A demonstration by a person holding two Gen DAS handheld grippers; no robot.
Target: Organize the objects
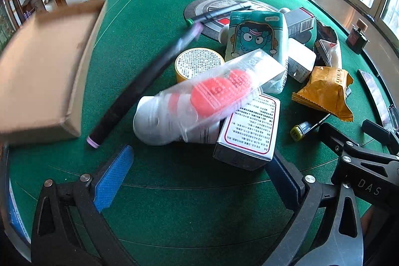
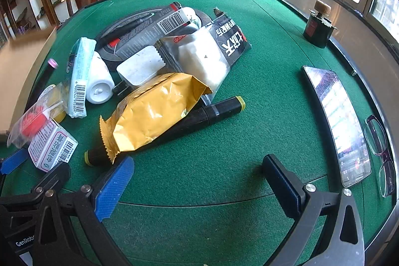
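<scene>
The pile of objects (image 1: 224, 81) sits mid-tabletop (image 1: 154, 203) at twelve o'clock from both released, empty claws, left claw (image 1: 197, 178) and right claw (image 2: 197, 181), so start with one loose outer item, probably the yellow packet (image 2: 154, 114).

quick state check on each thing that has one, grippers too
left gripper: open, empty
right gripper: open, empty
cardboard box: open
phone: screen lit
yellow packet: sealed, lying on marker
marker: capped
white bottle: on its side
</scene>
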